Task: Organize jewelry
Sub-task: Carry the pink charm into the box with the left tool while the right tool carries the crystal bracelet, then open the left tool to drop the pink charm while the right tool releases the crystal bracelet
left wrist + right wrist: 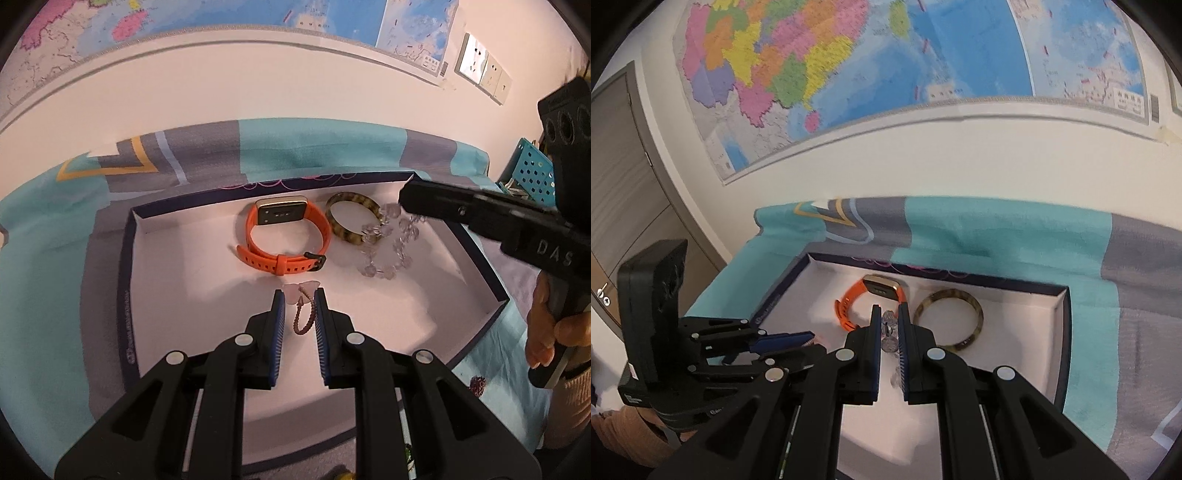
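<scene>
Both claws worked inside the shallow white-lined box [127, 295] that lay on the teal and grey cloth [55, 258]. The right claw [887, 317] was closed on the clear bead bracelet [388, 240], most of which rested on the box floor at the right, touching the tortoiseshell bangle [351, 218]. The left claw [300, 295], part open, straddled a small pink butterfly chain [304, 306] near the front without pinching it.

The step in hand seemed to be laying pieces out in the box; next, probably, the right claw needed to let go and lift clear without dragging beads.

The orange watch [286, 236] sat left of the bangle. Only the left view showed the whole bracelet and the butterfly chain; only the right showed beads between its pads [900, 332].
</scene>
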The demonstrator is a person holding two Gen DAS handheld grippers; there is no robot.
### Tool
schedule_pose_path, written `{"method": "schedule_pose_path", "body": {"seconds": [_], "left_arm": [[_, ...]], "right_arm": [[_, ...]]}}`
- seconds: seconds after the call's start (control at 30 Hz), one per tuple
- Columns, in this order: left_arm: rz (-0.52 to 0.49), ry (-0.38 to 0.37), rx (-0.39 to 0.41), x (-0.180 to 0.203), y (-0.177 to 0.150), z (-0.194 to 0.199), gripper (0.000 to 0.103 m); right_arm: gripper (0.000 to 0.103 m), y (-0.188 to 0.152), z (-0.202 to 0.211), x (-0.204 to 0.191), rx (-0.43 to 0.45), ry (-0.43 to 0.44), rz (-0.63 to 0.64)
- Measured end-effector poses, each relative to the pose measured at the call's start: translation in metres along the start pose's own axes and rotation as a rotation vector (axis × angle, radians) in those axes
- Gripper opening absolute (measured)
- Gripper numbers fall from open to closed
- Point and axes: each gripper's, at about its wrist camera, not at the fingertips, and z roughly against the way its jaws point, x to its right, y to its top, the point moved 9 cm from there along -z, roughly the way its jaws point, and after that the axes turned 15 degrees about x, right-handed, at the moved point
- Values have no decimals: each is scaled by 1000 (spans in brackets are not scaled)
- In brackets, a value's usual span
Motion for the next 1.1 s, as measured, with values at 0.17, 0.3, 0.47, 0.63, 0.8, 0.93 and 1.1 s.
{"method": "schedule_pose_path", "body": {"seconds": [0.17,0.3,0.47,0.63,0.8,0.93,1.1], "left_arm": [[5,5,-34,-2,-4,-14,16],[5,9,-46,-2,-6,-19,16],[10,13,-51,-3,-6,-23,17],[4,20,-54,-2,-5,-26,17],[-15,29,-51,1,-4,-28,19],[-33,48,-38,2,-2,-26,33],[-39,49,-16,0,0,-18,44]], "right_arm": [[7,-11,-7,11,-33,-24,-1],[7,-15,-11,13,-48,-30,10],[7,-21,-17,12,-70,-39,35],[8,-30,-24,14,-102,-49,56],[14,-35,-23,16,-115,-65,69],[21,-34,-16,17,-109,-80,84],[30,-34,-3,21,-95,-90,67]]}}
